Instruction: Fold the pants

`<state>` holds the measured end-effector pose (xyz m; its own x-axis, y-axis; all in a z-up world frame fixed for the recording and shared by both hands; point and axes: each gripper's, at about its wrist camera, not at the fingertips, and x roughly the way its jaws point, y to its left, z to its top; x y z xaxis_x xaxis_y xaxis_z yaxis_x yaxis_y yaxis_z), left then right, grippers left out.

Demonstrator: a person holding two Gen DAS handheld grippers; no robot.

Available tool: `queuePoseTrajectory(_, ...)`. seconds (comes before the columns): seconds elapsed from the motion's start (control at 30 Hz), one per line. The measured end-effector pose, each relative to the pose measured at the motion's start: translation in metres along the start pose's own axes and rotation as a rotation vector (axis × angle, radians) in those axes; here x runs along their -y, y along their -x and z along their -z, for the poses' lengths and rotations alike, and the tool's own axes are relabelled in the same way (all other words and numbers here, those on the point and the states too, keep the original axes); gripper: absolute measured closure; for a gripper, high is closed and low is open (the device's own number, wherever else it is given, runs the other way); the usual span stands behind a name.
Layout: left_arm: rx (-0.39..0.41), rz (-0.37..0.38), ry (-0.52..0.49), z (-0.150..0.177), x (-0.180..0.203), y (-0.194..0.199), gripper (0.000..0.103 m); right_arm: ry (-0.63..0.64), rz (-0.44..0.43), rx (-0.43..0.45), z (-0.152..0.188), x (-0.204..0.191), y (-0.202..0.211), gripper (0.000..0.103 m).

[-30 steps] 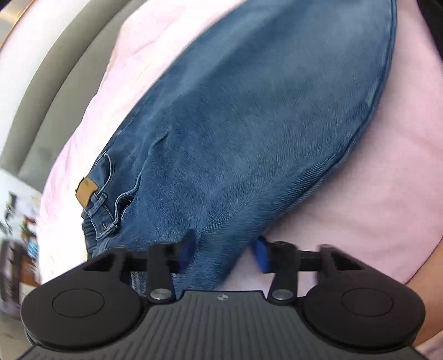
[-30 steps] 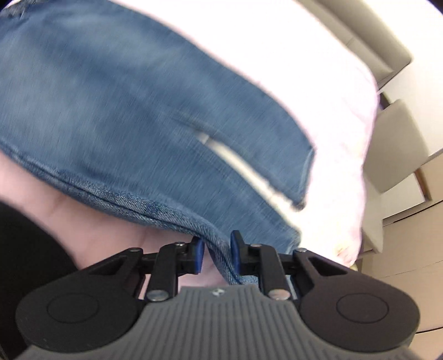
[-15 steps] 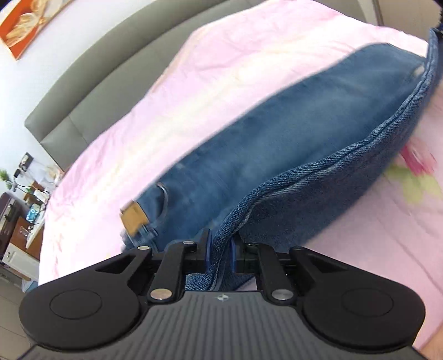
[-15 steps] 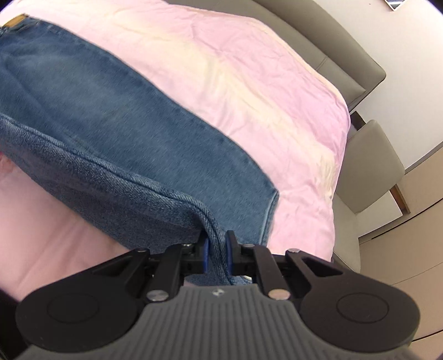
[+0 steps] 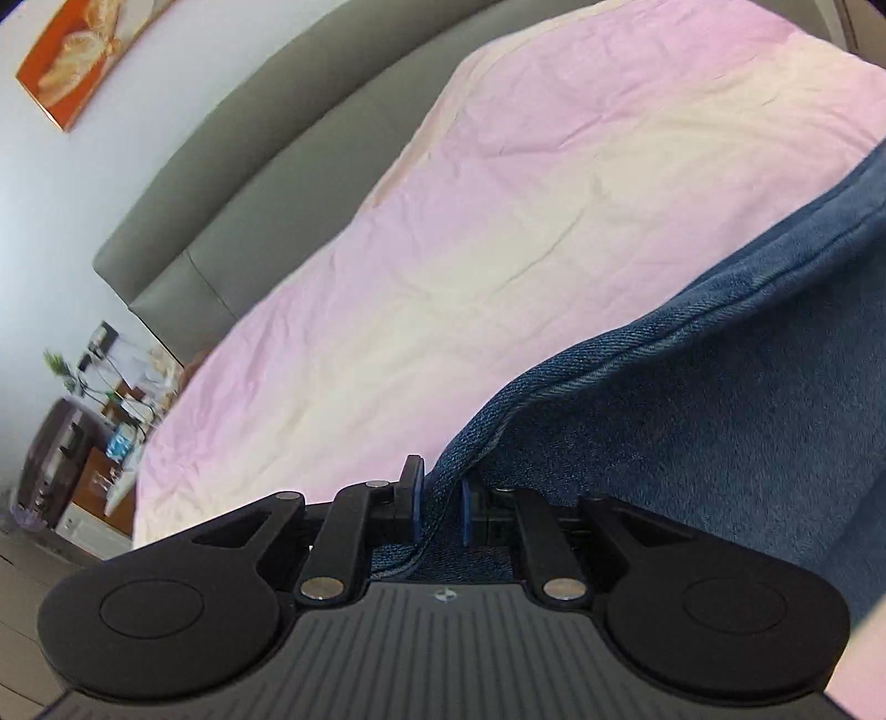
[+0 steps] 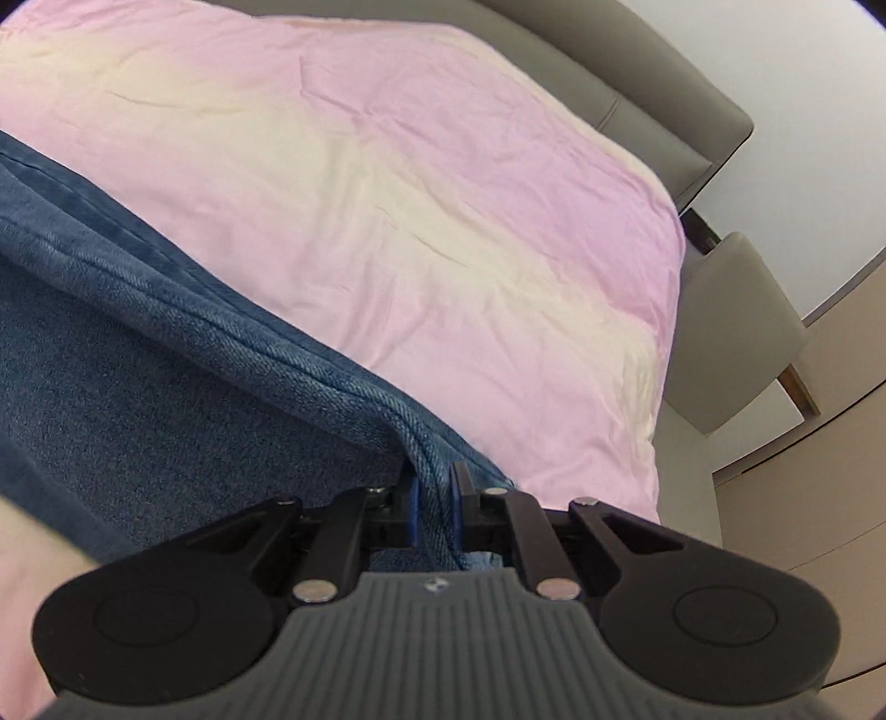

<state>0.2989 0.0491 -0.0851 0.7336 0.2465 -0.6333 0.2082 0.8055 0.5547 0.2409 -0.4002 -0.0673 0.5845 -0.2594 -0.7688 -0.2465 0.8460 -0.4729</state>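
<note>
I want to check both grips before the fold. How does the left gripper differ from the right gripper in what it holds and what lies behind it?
The left gripper pinches a jeans edge that rises to the picture's right; the right gripper pinches an edge rising to the left. Behind the left gripper stand a painting and a cluttered dresser; behind the right one, a grey chair. Both are shut on denim above the pink sheet.

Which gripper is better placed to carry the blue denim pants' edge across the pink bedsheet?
Neither clearly. Left gripper and right gripper each have jaws shut on the blue denim pants' seamed edge, lifted above the pink bedsheet. Likely move both together.
</note>
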Motion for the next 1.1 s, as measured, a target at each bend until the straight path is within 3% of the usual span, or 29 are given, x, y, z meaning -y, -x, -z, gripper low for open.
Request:
queuePoseTrajectory(0.17,-0.097,0.058,0.047,-0.002,0.001,-0.05,0.088,0.044,-0.041,-0.098,-0.017,-0.011,-0.065,0.099)
queuePoseTrajectory(0.37,-0.203,0.161,0.201,0.018,-0.011,-0.1,0.088,0.017,-0.089,-0.156,-0.016,-0.018,-0.116,0.099)
queuePoseTrajectory(0.53,-0.207,0.149,0.24,0.029,-0.011,-0.105,0.088,-0.009,-0.11,-0.144,-0.013,-0.012,-0.121,0.099)
queuePoseTrajectory(0.7,-0.116,0.188,0.319,0.017,-0.035,-0.061,0.088,-0.057,-0.118,-0.104,-0.013,0.002,-0.094,0.1)
queuePoseTrajectory(0.97,-0.208,0.141,0.277,0.011,-0.008,-0.085,0.084,-0.114,-0.089,-0.119,-0.018,-0.003,-0.11,0.099)
queuePoseTrajectory(1.03,-0.232,0.11,0.294,0.011,-0.007,-0.1,0.075,-0.134,-0.076,-0.124,-0.016,-0.004,-0.114,0.095)
queuePoseTrajectory(1.07,-0.235,0.101,0.31,0.012,-0.006,-0.098,0.074,-0.152,-0.075,-0.124,-0.016,-0.002,-0.115,0.09)
queuePoseTrajectory(1.1,-0.234,0.091,0.322,0.012,-0.006,-0.097,0.072,-0.164,-0.064,-0.121,-0.016,0.0,-0.114,0.078)
